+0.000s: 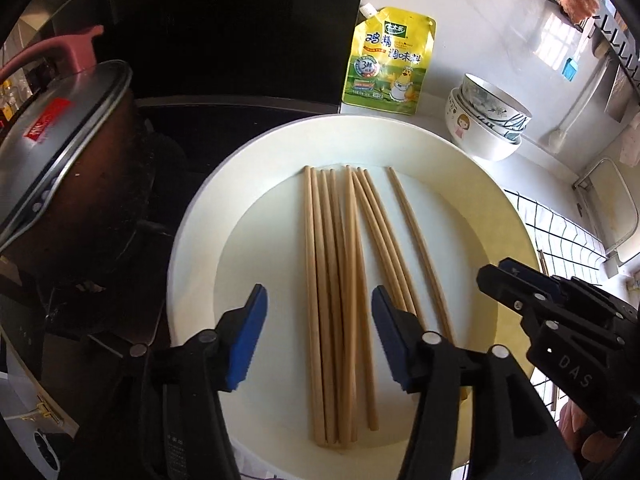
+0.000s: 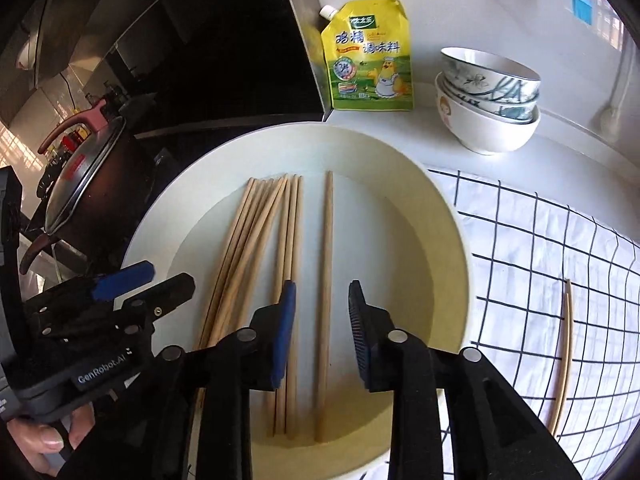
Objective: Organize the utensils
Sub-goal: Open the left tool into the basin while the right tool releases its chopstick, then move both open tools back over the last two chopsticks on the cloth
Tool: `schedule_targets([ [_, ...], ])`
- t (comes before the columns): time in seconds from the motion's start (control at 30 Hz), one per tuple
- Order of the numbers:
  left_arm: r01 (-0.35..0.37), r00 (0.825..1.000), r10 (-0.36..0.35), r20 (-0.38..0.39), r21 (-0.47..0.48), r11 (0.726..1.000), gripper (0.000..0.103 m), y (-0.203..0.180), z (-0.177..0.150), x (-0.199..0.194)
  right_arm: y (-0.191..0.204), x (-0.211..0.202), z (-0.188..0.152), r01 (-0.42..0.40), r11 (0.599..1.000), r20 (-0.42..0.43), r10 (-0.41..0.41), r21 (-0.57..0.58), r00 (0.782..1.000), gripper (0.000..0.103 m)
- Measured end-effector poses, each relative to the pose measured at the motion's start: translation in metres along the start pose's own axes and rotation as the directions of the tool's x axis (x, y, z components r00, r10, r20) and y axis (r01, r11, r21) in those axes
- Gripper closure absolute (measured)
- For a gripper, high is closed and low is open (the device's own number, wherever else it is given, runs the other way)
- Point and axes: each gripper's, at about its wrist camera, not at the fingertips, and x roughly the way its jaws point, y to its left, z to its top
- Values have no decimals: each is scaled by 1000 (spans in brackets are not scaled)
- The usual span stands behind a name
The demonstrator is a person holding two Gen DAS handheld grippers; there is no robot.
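While chopsticks (image 1: 344,300) fill mid-plate (image 1: 192,264), both tongs hover open, rim margins bare.

A yellow bag (image 2: 368,56) stands by the wall. Stacked bowls (image 2: 490,100) sit near it. A dark pot (image 1: 76,184) with a lid sits on the stove.

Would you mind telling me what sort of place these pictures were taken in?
Most likely a home kitchen counter: a lidded pot sits on a dark stove, a yellow seasoning pouch leans against the wall, and stacked bowls stand nearby.
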Motion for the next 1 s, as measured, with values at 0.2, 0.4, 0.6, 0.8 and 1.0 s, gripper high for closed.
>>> schedule_targets([
  [0.2, 13, 1000, -13, 16, 12, 1000, 27, -16, -16, -14, -16, -18, -19, -2, 999, 6, 1, 38, 1000, 69],
  [0.4, 39, 999, -39, -2, 41, 998, 23, -42, -28, -18, -36, -42, -40, -10, 998, 28, 9, 58, 1000, 56],
  [0.6, 57, 998, -58, 12, 68, 996, 19, -74, -34, -26, -61, -80, -57, -6, 997, 108, -2, 71, 994, 53],
  [0.8, 71, 997, -72, 12, 93, 993, 18, -106, -43, -31, -99, -99, -75, 43, 992, 105, -56, 118, 993, 53],
  [1.0, 97, 995, -98, 0, 138, 986, 18, -143, -55, -32, -140, -112, -98, 107, 981, 96, -124, 163, 988, 53],
])
